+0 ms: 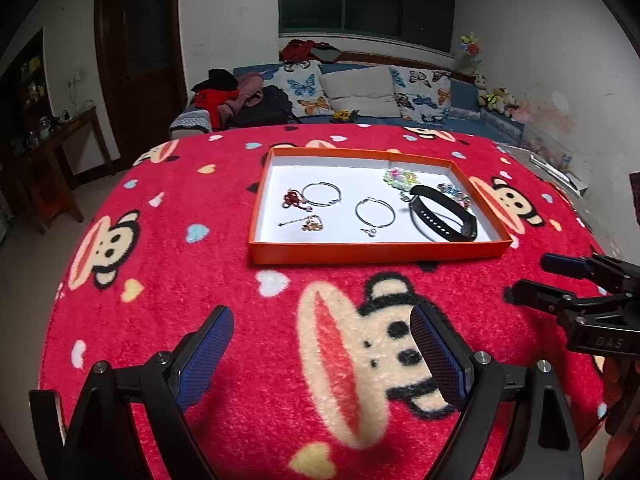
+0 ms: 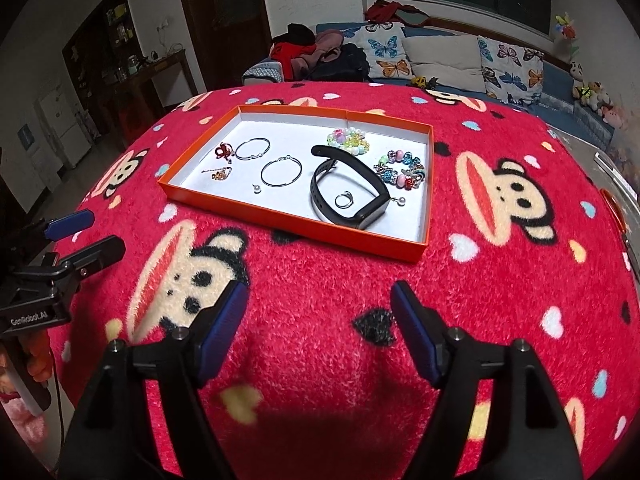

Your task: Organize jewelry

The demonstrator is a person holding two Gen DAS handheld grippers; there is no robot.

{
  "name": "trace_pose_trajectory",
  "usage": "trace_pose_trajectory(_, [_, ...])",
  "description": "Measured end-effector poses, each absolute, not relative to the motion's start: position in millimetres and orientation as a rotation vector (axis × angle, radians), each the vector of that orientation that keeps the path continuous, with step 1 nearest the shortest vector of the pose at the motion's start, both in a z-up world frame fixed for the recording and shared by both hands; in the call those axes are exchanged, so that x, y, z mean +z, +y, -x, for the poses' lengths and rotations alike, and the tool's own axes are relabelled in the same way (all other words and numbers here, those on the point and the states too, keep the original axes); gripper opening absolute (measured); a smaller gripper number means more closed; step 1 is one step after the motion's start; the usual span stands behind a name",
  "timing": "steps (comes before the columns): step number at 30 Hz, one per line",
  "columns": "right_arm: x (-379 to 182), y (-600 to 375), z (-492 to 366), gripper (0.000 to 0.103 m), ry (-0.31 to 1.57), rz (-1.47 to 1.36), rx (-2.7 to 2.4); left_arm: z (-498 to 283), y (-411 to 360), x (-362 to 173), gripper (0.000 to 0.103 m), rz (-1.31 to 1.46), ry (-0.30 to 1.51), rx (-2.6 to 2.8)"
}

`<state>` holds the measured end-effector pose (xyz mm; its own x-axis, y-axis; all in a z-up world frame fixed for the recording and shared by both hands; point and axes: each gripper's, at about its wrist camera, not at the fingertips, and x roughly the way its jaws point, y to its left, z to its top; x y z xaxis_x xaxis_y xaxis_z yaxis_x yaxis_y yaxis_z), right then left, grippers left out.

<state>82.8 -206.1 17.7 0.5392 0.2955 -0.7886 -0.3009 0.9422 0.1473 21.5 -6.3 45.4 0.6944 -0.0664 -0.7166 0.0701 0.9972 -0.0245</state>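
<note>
I'm hovering both grippers, left gripper (image 1: 322, 356) and right gripper (image 2: 318, 330), wide open and empty, near the orange tray (image 2: 280, 228) holding 2 hoops, black band (image 2: 352, 188), beaded bracelets.

Left claw (image 1: 322, 354) and right claw (image 2: 318, 330) both gape wide, empty.

Fuzzy fleece blanket (image 2: 320, 280); matt cardboard tray (image 2: 280, 222) (white inside); shiny metal hoops (image 2: 281, 171).

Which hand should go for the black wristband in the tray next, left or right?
Right, probably. The wristband lies at the tray's right end, nearer the right gripper. The left gripper faces the tray's left half. Both have open, empty jaws.
</note>
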Motion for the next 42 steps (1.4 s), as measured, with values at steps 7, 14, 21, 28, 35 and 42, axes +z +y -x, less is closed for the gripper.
trace_pose_trajectory(7, [15,-208,-82,0.078,0.944,-0.012,0.355,-21,-4,41,0.096,-0.014,0.802,-0.067])
trace_pose_trajectory(14, [13,-209,-81,0.079,0.948,-0.021,0.354,-23,-3,36,0.096,-0.003,0.816,-0.062])
trace_pose_trajectory(21, [11,-210,-82,0.079,0.953,-0.031,0.354,-23,-3,36,0.096,-0.010,0.813,-0.067])
trace_pose_trajectory(28, [10,-209,-80,0.080,0.957,-0.033,0.361,-24,-4,36,0.096,-0.013,0.814,-0.065])
trace_pose_trajectory(35, [9,-207,-80,0.080,0.964,-0.033,0.366,-24,-5,34,0.096,-0.014,0.815,-0.062])
trace_pose_trajectory(42, [9,-205,-79,0.080,0.966,-0.032,0.372,-24,-6,34,0.096,-0.015,0.815,-0.065])
